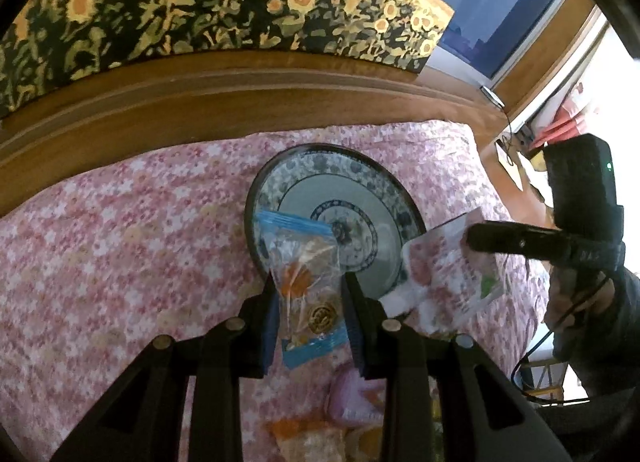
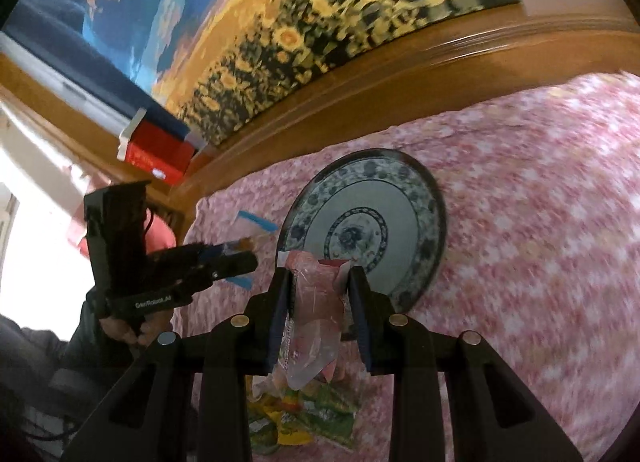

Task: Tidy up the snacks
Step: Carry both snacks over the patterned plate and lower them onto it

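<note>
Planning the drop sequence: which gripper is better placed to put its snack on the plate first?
Likely left. The left gripper holds its clear snack bag already over the plate rim; the right gripper's pink packet overlaps only the near edge.

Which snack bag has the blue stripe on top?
The clear zip bag in the left claw. You can see snacks through it, and it has blue bands at both ends. The bag in the right claw is pink, without blue.

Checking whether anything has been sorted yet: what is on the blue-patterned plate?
The blue-patterned plate looks bare across its centre and far rim. Its near edge is hidden behind the clear snack bag held in the left gripper and the pink packet in the right gripper.
</note>
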Tool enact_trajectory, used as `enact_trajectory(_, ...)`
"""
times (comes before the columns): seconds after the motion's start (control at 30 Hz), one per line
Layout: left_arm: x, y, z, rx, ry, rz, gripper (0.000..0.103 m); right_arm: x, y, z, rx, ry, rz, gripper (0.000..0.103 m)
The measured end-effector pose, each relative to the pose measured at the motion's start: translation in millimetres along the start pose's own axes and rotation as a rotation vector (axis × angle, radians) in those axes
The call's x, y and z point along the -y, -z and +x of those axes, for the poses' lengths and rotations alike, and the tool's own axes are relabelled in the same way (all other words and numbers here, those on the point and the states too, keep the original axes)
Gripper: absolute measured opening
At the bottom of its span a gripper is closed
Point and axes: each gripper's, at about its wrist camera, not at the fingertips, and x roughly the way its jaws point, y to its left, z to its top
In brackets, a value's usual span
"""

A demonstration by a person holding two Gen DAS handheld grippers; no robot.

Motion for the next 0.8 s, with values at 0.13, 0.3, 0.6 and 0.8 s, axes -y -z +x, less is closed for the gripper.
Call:
enact_trajectory(0.13,-1.5,-7.7,12.5,-0.013,0.005,-0.005,0.03,7.3,-12.0,22.4,-0.071,-0.034,-0.028,0.031)
enact_trajectory(0.3,-10.1,-12.8,24.9,-0.029,0.003,-0.036,0.03,11.3,-23.4,42.9,-0.123,-0.106,-0.077,0.031)
enact_trajectory(0.6,-9.4,-8.3,29.9,-0.016,-0.03,-0.091,0.031,19.3,-42.7,68.4,-0.209,-0.159,-0.145,0.031)
enact_trajectory(0.8,-11.4,-10.2,32.2,-0.021,-0.026,-0.105,0.031,23.0,-44.0,76.2,-0.233,-0.194,-0.152,0.031)
